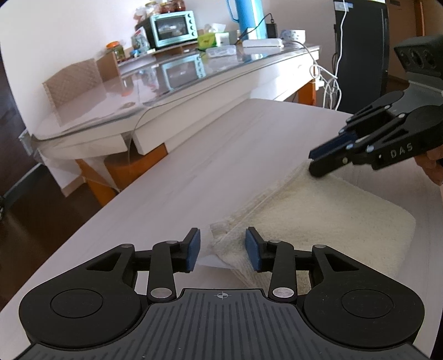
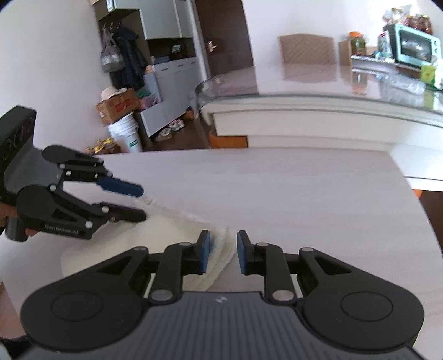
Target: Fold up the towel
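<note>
One folded towel (image 1: 326,221) flat on table (image 1: 193,177), long axis spanning both corners, left tool (image 1: 223,247) and right tool (image 2: 223,250) parted, gripping nothing

Behind the pale work surface (image 1: 193,171) stands a second, glass-topped table (image 1: 177,80). On it sit a mint-green toaster oven (image 1: 173,27), a tall blue jug (image 1: 247,16), a green tissue box (image 1: 206,40) and a jar with an orange lid (image 1: 117,49). Across the room, a white bucket (image 2: 126,133) stands below a cardboard box (image 2: 117,106), beside grey cupboards (image 2: 166,63) and a dark door (image 2: 221,36).
</note>
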A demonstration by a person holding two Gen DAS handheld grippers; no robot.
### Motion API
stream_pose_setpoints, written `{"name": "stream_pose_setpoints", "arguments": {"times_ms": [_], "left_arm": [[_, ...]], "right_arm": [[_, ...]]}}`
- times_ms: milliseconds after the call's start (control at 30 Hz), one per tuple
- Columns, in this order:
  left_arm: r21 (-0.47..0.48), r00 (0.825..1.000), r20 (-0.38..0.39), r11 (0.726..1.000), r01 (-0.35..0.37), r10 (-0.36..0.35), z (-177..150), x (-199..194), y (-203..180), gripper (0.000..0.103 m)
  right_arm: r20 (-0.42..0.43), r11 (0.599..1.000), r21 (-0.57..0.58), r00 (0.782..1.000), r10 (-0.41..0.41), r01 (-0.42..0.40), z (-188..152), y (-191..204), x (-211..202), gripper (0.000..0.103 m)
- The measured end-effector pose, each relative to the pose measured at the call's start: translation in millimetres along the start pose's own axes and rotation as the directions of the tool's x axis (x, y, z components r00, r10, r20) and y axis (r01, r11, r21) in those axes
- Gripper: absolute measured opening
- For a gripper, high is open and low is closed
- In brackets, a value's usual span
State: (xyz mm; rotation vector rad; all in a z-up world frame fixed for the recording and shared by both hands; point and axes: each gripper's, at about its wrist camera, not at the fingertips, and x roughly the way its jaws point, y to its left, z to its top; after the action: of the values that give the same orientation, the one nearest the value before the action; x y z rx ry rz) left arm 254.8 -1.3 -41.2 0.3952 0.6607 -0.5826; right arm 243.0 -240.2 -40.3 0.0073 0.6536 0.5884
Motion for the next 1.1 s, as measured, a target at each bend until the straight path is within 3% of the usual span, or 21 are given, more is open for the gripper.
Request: {"name": "stream_pose_setpoints", "arguments": {"times_ms": [400, 633, 867, 967, 1033, 1100], "left_arm": [[-0.003, 1.000, -0.001, 1.000, 0.001, -0.001, -0.6, 1.1, -0.6, 0.041], [-0.028, 1.000, 0.011, 1.000, 0.007, -0.006, -3.6, -3.8, 2.3, 0.049], [-0.046, 0.999, 0.046, 0.999, 0.004, -0.002, -6.2, -17.3, 6.6, 0.050], [-0.047, 0.999, 0.042, 0.999, -0.014, 0.016, -5.9, -13.7, 9.7, 0.045], [-0.044, 0.999, 0.038, 0.999, -0.004, 0.005, -5.4, -9.9, 11.4, 0.019], [-0.033, 0.999, 0.035, 0.999, 0.027, -0.025, -4.4, -8.3, 10.6, 0.012]], "right_arm": [[0.000, 0.999, -0.024, 0.999, 0.039, -0.039, -0.2, 11.4, -4.3, 0.023], [-0.051, 0.998, -0.052, 0.998, 0.022, -0.024, -5.1, 15.4, 4.7, 0.023], [-0.020, 1.000, -0.015, 1.000, 0.004, -0.004, -5.2, 11.7, 0.2, 0.023], [-0.022, 1.000, 0.000, 1.000, 0.004, -0.004, -8.5, 9.2, 1.9, 0.023], [-0.025, 1.000, -0.009, 1.000, -0.003, 0.003, -11.2, 10.4, 2.6, 0.024], [-0.018, 1.000, -0.016, 1.000, -0.009, 0.009, -13.1, 12.0, 1.1, 0.024]]}}
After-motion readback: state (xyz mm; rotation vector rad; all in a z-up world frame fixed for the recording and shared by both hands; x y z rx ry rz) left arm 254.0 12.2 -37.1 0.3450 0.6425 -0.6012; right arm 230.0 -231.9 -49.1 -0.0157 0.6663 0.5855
